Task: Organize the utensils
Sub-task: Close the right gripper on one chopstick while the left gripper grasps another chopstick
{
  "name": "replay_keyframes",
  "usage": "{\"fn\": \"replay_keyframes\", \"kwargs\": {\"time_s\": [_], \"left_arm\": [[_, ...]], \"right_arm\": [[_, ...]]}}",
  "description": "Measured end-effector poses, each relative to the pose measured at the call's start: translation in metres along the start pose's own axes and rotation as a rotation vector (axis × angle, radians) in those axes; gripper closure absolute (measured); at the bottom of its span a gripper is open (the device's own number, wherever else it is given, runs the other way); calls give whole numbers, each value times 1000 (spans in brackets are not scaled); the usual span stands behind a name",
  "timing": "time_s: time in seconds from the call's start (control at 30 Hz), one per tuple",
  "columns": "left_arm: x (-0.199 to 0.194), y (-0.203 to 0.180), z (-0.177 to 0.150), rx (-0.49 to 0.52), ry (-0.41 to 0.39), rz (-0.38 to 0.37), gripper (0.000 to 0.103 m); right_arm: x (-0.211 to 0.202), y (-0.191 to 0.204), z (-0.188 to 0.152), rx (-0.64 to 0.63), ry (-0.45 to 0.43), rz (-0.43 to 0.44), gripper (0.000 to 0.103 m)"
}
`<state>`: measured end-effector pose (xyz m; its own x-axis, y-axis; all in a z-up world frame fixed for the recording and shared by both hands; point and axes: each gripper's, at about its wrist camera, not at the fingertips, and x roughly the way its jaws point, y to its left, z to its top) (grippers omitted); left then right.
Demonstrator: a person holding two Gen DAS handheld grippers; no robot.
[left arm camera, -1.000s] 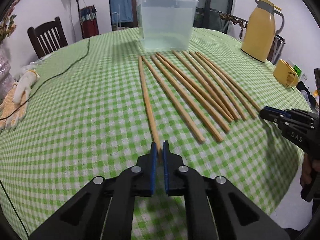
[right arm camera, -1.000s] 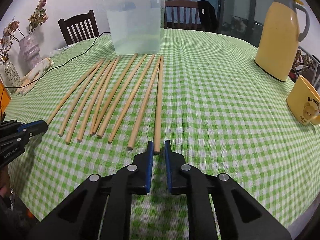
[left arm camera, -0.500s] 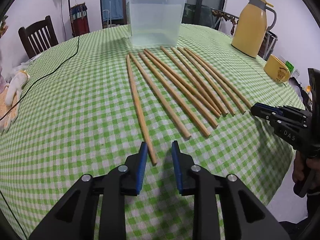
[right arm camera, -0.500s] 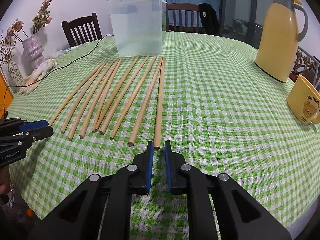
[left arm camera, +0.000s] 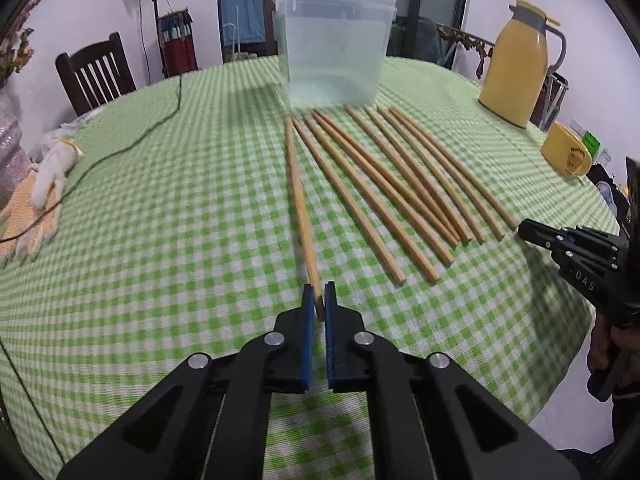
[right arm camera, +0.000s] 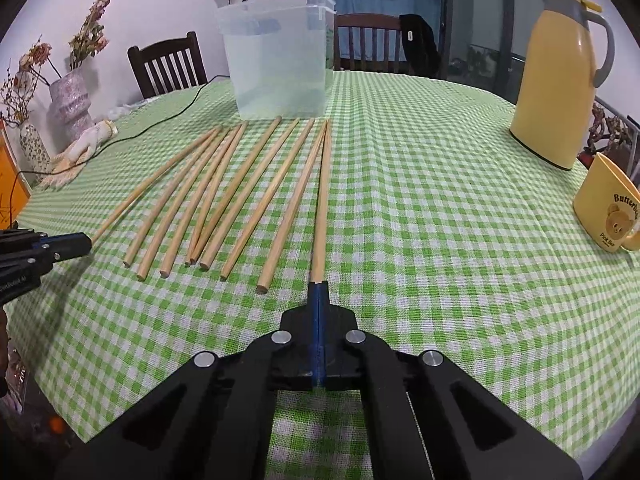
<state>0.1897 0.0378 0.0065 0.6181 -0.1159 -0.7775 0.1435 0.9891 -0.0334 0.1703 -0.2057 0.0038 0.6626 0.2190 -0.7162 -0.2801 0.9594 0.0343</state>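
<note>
The left gripper [left arm camera: 319, 300], low in the left wrist view's centre, pinches the near end of the leftmost chopstick [left arm camera: 298, 196]. The other chopsticks [left arm camera: 394, 184] fan toward the clear tub [left arm camera: 334, 44] at top centre.

In the right wrist view, the right gripper [right arm camera: 319, 288] is clamped tight on the rightmost chopstick [right arm camera: 322, 200], which runs up toward the tub [right arm camera: 278, 56]; the mug [right arm camera: 608, 212] sits at right.
</note>
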Motion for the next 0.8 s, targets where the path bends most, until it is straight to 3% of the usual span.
{"fn": "replay_keyframes", "kwargs": {"time_s": [0.2,0.37,0.73,0.77,0.8], "left_arm": [[-26,10,5,-2,-75,33,102],[-33,14,4,-20,-94,39,102],[-43,13,16,-23,-144,52,102],[-43,13,16,-23,-147,54,102],[-43,13,17,-25,-148,54,102]], "right_arm": [[-10,2,8,-14,-41,-17,103],[0,-7,8,50,-30,28,103],[6,1,14,29,-35,22,101],[7,1,15,30,-34,18,97],[8,1,16,27,-32,14,73]]}}
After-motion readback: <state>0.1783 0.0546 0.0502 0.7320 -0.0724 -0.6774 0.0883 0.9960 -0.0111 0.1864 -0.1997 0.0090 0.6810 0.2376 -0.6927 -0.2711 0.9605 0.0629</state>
